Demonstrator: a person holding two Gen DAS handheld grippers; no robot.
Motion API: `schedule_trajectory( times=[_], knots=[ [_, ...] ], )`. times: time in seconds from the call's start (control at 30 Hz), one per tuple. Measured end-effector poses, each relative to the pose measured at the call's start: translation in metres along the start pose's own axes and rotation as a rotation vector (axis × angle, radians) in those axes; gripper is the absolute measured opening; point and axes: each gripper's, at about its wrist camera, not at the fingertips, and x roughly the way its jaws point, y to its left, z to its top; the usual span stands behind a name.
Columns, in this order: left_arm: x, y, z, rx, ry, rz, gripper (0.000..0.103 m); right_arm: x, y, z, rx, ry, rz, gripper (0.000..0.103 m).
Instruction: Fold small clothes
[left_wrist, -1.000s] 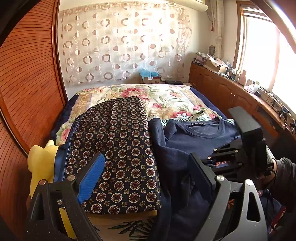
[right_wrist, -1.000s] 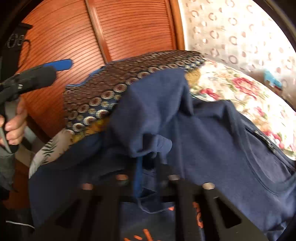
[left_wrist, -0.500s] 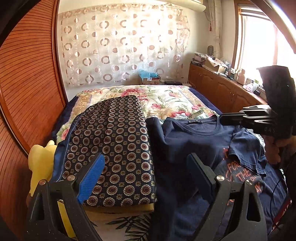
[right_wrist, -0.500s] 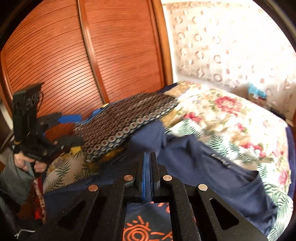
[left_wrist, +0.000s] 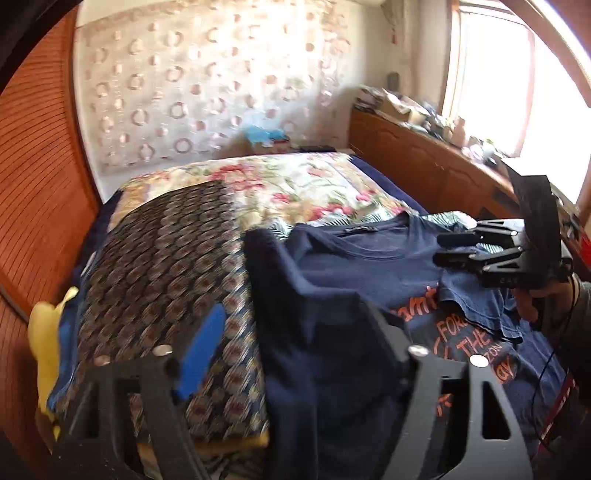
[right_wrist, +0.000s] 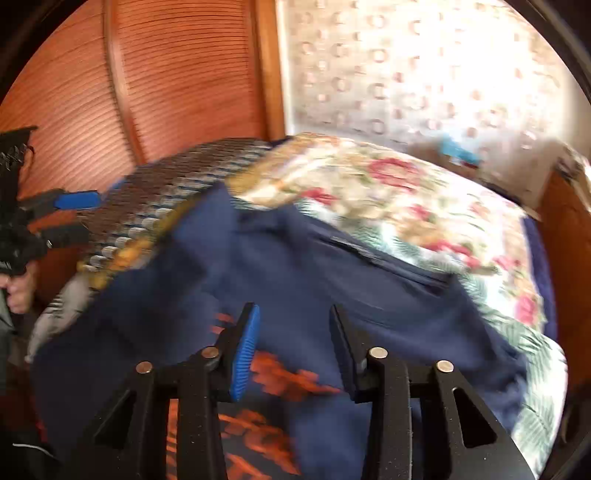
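a home bedroom: floral-quilted bed (left_wrist: 295, 184), patterned curtain (left_wrist: 207, 85), wooden cabinets (left_wrist: 424, 166).

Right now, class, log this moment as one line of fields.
left gripper: open, empty | right gripper: open, empty | navy T-shirt: on floral bedspread, sleeves folded inward | step: next fold pending

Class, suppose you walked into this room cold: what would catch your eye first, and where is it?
Probably the navy T-shirt with orange lettering, spread rumpled across the near end of the floral bedspread. Beside it, toward the wooden slatted wall, lies a dark medallion-patterned cloth.
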Motion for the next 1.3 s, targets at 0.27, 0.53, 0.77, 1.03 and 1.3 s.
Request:
schedule_trajectory(
  times=[0.27,0.53,0.77,1.03,1.3],
  knots=[
    [0.073,-0.005,0.043,0.081,0.131,0.070,0.048,-0.011,-0.057,-0.023,0.108,0.013,-0.157,0.065],
    [0.110,0.002,0.047,0.091,0.235,0.149,0.042,-0.002,-0.085,-0.045,0.198,0.058,-0.286,0.066],
    [0.125,-0.005,0.049,0.165,0.280,0.205,0.021,0.004,-0.089,-0.046,0.244,0.070,-0.304,0.066],
    [0.064,0.019,0.073,0.047,0.054,0.224,0.004,-0.004,-0.104,-0.048,0.255,0.074,-0.294,0.066],
    [0.032,0.036,0.067,0.001,-0.007,0.217,0.004,-0.014,-0.110,-0.052,0.269,0.044,-0.309,0.066]
  ],
)
